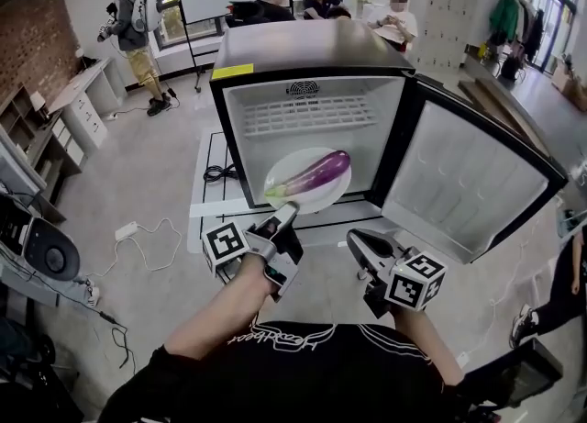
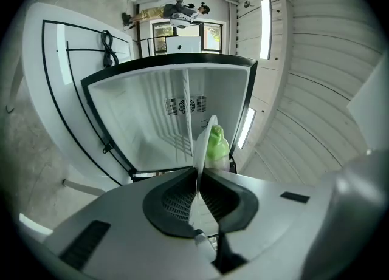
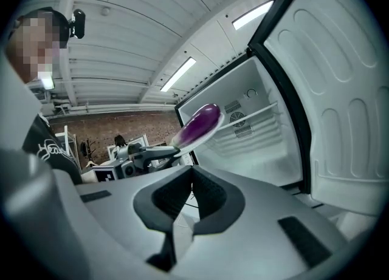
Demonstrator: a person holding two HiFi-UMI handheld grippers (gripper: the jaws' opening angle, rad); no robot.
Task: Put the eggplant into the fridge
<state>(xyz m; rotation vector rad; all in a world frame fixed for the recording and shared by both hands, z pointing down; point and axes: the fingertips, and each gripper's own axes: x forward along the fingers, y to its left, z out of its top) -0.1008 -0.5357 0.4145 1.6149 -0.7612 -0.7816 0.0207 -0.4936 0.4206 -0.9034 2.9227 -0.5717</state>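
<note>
Eggplant (image 1: 314, 174) lying on white plate (image 1: 286, 166), held up in the air right at the mouth of the open fridge (image 1: 312, 45), not yet inside. Long axis diagonal in head view: green stem end low-left, nearest the gripper, purple tip up-right pointing toward the cavity. Sits straight ahead of left gripper (image 1: 282, 217), just past its tips.

Left gripper clamped on plate's near rim; in left gripper view the plate (image 2: 200, 142) shows edge-on between the pads, green stem (image 2: 216, 144) just beyond. Pinch on one rim only, so tipping or rolling looks like the risk.

Right gripper (image 1: 360, 245) to the right and nearer the body, apart from plate, jaws closed on nothing. In right gripper view eggplant (image 3: 199, 124) seen off to its left. Left hand is clearly the one doing the work.

Room: wire shelf (image 1: 312, 114) high in cavity, wide bare space below it down to the fridge floor; plate looks to fit under it. Door (image 1: 468, 183) swung fully open to the right, out of the path. Edges to mind: front frame lip at the bottom, shelf's front edge above.

Judged next: push plate level and forward, set it down on the fridge floor.
</note>
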